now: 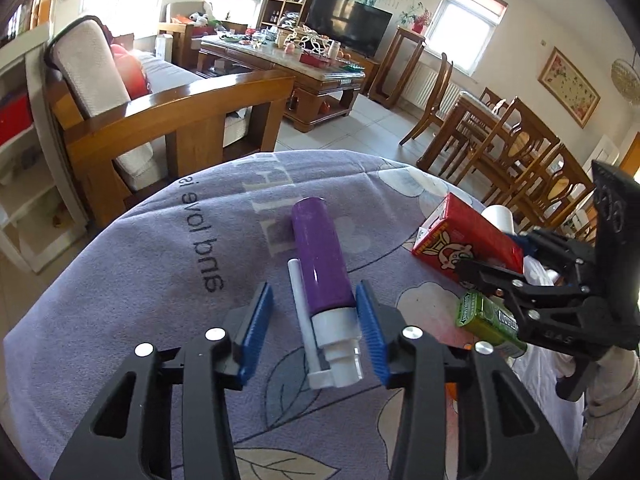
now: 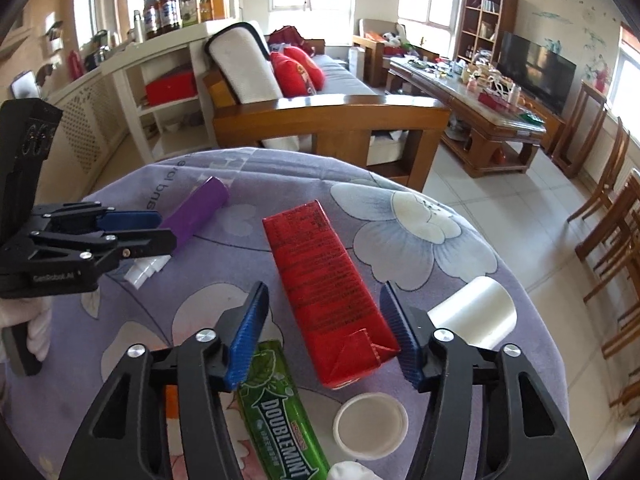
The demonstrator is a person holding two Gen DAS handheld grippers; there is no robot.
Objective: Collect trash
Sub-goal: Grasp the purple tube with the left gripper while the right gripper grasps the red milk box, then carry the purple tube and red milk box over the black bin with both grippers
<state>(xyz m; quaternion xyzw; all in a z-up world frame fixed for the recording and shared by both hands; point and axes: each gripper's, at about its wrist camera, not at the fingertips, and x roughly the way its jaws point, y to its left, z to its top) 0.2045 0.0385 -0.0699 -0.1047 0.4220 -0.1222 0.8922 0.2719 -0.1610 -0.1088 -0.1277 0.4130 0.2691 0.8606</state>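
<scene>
Now both tongs are hanging spread over the bench: left tongs straddling the purple bottle, right tongs straddling the red carton, each lined up for pinching.

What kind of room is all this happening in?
Most likely a home living and dining room: a wooden-armed sofa with red cushions, a flat black television behind a cluttered wooden coffee table, and wooden dining chairs.
</scene>
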